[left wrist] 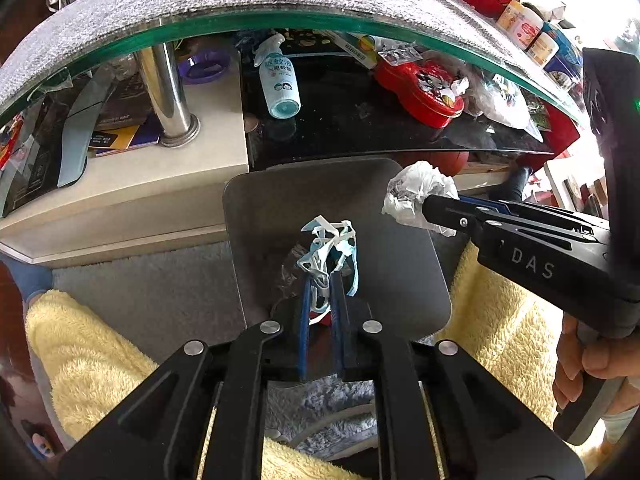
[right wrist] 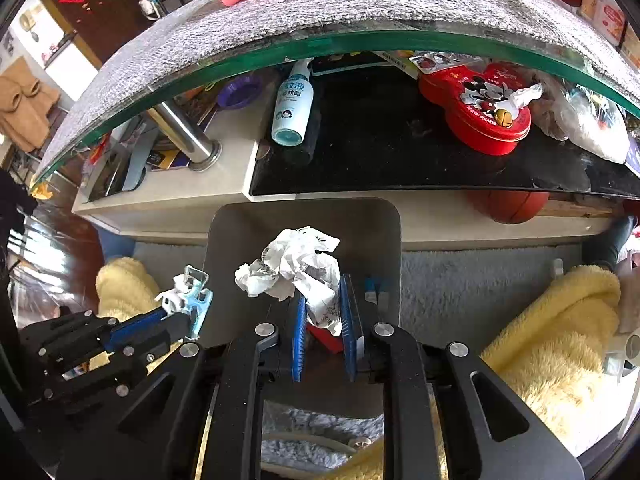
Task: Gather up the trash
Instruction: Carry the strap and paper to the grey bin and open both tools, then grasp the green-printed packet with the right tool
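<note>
My left gripper (left wrist: 323,280) is shut on a light blue and white plastic scrap (left wrist: 330,250) and holds it over the open grey metal bin (left wrist: 260,208). My right gripper (right wrist: 323,304) is shut on a crumpled white paper wad (right wrist: 292,266), also above the bin (right wrist: 380,220). In the left wrist view the right gripper (left wrist: 426,206) comes in from the right with the paper wad (left wrist: 416,192) at the bin's far right corner. In the right wrist view the left gripper (right wrist: 182,314) with the plastic scrap (right wrist: 188,294) sits at the bin's left edge.
A glass-topped coffee table (left wrist: 280,20) with a grey cloth curves across the back. Its lower shelf holds a spray bottle (right wrist: 292,104), a red Mickey tin (right wrist: 480,108) and plastic bags (right wrist: 592,128). A basketball (right wrist: 508,206) lies under it. Yellow fleece (right wrist: 552,340) flanks the bin on a grey rug.
</note>
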Tool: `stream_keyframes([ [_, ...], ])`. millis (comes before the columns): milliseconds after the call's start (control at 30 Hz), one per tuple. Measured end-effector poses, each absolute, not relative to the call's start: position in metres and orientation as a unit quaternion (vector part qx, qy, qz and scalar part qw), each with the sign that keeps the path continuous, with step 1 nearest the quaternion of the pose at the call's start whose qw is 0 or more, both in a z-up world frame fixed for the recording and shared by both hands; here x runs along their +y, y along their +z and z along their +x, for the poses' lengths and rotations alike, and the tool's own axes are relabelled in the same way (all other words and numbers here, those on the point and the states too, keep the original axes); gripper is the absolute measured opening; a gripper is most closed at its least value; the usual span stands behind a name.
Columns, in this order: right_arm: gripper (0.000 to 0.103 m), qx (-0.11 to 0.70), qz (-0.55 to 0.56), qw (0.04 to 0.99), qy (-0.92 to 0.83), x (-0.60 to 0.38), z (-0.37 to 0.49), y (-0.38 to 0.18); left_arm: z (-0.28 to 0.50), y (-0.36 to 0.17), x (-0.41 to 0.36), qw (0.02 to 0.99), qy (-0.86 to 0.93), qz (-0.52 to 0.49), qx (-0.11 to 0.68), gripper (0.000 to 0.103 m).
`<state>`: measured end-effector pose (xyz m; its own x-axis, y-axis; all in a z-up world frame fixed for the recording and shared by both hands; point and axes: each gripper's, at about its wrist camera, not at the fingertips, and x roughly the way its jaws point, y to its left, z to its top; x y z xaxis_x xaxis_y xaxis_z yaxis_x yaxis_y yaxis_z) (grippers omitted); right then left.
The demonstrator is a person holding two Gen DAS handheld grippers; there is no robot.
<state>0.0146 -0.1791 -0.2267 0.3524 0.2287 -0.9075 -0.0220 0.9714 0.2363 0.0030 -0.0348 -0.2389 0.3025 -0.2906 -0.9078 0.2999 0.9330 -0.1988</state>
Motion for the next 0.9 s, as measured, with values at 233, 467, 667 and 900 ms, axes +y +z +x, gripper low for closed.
stream_keyframes([
  [233, 0.028, 0.575, 0.096, 0.809, 0.077, -0.179, 0.017, -0.232, 0.004, -0.241, -0.034, 0.804, -0.183, 0.002, 0.566, 0.025],
  [467, 0.069, 0.560, 0.105, 0.819, 0.064, -0.188, 0.019, -0.224, 0.004, -0.236, -0.028, 0.810, -0.173, 0.006, 0.560, 0.052],
  [667, 0.094, 0.540, 0.118, 0.833, 0.040, -0.207, 0.023, -0.207, 0.006, -0.217, -0.016, 0.831, -0.148, 0.017, 0.536, 0.088],
  [900, 0.099, 0.508, 0.121, 0.852, 0.028, -0.223, 0.026, -0.174, 0.016, -0.190, -0.002, 0.848, -0.133, 0.013, 0.513, 0.093],
])
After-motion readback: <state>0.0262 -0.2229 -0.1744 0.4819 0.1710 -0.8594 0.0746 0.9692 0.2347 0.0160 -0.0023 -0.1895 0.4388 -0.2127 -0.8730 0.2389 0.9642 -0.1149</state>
